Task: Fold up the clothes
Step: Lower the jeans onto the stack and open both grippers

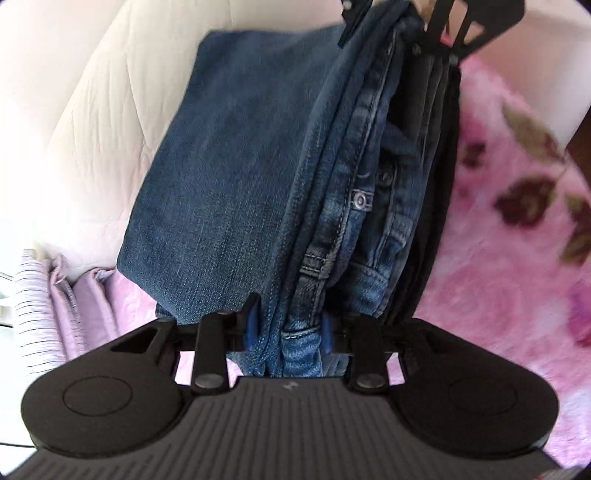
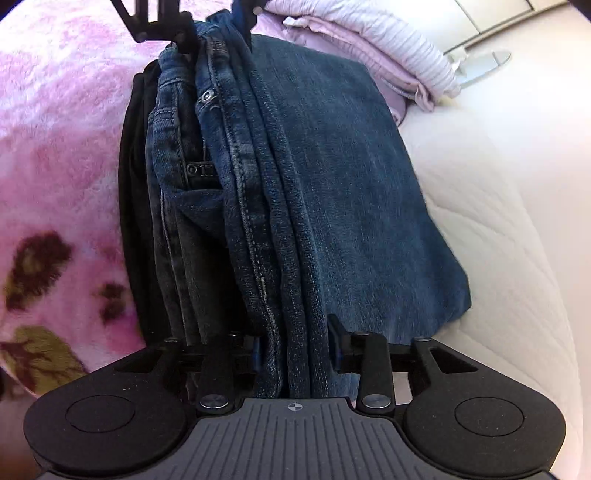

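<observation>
Folded blue jeans (image 1: 236, 177) hang stretched between my two grippers, with a black garment (image 1: 439, 177) bunched against their far side. My left gripper (image 1: 288, 328) is shut on the jeans' folded edge near the waistband. My right gripper (image 2: 295, 350) is shut on the opposite end of the same jeans (image 2: 332, 184). In the left wrist view the right gripper (image 1: 436, 22) shows at the top, clamped on the jeans. In the right wrist view the left gripper (image 2: 199, 26) shows at the top. The black garment (image 2: 133, 184) lies along the jeans' left side.
A pink floral fleece blanket (image 1: 517, 258) lies under the clothes; it also shows in the right wrist view (image 2: 55, 166). A cream quilted mattress (image 2: 498, 203) lies beside it. A folded lilac striped garment (image 2: 388, 40) sits at the mattress edge, also seen in the left wrist view (image 1: 40, 295).
</observation>
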Demonstrator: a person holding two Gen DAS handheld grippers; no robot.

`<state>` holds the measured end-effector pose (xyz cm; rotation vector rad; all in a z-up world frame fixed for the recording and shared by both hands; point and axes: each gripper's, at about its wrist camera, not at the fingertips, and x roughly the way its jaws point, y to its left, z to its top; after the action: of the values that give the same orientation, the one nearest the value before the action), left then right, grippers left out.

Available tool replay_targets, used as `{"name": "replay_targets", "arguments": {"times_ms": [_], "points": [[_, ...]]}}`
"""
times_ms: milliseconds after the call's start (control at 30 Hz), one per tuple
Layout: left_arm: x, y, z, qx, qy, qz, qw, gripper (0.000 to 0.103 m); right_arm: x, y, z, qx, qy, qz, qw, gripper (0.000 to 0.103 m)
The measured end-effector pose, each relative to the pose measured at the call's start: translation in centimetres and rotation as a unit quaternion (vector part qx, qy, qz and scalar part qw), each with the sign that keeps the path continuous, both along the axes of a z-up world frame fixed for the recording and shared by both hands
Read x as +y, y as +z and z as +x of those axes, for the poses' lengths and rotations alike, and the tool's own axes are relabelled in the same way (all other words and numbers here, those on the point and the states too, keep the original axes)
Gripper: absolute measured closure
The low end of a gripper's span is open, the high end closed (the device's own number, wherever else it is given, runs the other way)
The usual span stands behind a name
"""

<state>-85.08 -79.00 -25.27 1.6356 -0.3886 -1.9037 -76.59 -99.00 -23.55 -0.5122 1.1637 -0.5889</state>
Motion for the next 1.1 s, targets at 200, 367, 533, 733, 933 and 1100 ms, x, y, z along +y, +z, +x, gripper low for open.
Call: {"name": "replay_targets", "arguments": {"times_ms": [200,367,533,733,933,1100], "points": [[-0.4,3.6,3.1,0.091,0.015,0.043,0.9948,0.064,0.5,2.6,1.3,0.026,-0.007,0.012,1.000,0.055],[0.5,4.9,5.5,0.150,0.065,0.039,0.9858,0.064,1.0,4.7,2.4,0.047,-0.013,0.022,0.999,0.054],[1.1,4.2,8.8,0.174,0.136,0.050,0.9741,0.064,2.1,6.7,4.1,0.050,-0.011,0.032,0.998,0.054],[3.8,2.9,10.9,0.198,0.195,0.061,0.9586,0.064,5.1,7.8,9.2,-0.015,0.071,0.019,0.997,0.022],[6.2,2.2,11.2,0.227,0.245,0.062,0.9405,0.064,3.6,5.5,13.9,-0.029,0.105,0.046,0.993,0.016],[6.6,2.9,10.9,0.273,0.282,0.070,0.9171,0.064,0.1,9.1,14.1,-0.085,0.056,0.172,0.980,0.065]]}}
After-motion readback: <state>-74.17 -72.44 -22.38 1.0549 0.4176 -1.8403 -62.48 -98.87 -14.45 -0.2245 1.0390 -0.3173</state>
